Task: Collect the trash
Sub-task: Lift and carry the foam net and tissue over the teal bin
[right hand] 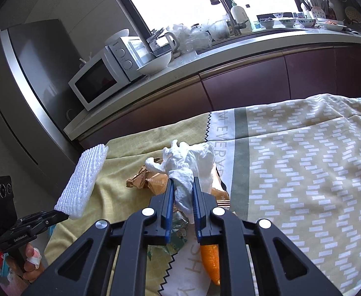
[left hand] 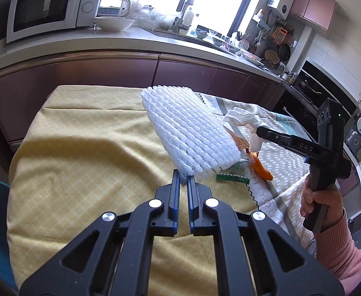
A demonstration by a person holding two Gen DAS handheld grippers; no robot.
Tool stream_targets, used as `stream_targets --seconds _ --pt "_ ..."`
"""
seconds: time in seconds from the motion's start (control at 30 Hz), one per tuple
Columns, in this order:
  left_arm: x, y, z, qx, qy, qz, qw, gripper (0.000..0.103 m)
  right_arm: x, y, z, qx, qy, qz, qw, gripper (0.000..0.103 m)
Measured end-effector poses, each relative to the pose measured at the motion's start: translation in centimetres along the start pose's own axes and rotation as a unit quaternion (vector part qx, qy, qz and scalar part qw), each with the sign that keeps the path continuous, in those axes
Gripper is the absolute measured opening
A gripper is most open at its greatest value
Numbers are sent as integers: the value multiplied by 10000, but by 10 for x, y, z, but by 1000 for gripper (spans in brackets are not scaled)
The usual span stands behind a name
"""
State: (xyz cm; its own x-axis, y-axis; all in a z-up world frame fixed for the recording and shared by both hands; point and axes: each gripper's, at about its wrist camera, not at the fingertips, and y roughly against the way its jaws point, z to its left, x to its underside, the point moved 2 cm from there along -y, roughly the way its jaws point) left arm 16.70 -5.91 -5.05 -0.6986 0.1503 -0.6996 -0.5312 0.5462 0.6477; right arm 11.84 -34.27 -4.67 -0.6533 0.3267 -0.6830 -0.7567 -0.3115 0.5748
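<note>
The left gripper (left hand: 184,181) is nearly closed on a corner of the white foam net (left hand: 190,133), held clear above the yellow cloth (left hand: 81,153). The right gripper (right hand: 183,185) pinches the crumpled tissue (right hand: 190,165) just beside the net, over wrappers (right hand: 150,180) and an orange peel (right hand: 211,261).

white ribbed foam net (left hand: 190,133), orange wrapper (right hand: 211,261), yellow checked cloth (left hand: 81,153).

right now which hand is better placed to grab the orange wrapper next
Neither is free: left gripper is shut on the foam net, right gripper on the tissue. Right is nearer; the orange wrapper lies just under it.
</note>
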Motion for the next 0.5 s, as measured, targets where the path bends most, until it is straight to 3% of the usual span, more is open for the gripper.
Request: stream_targets --seconds 0.5 --pt "38 70 28 -394 -1 -318 9987 6 14 23 72 -775 438 -58 9960 13"
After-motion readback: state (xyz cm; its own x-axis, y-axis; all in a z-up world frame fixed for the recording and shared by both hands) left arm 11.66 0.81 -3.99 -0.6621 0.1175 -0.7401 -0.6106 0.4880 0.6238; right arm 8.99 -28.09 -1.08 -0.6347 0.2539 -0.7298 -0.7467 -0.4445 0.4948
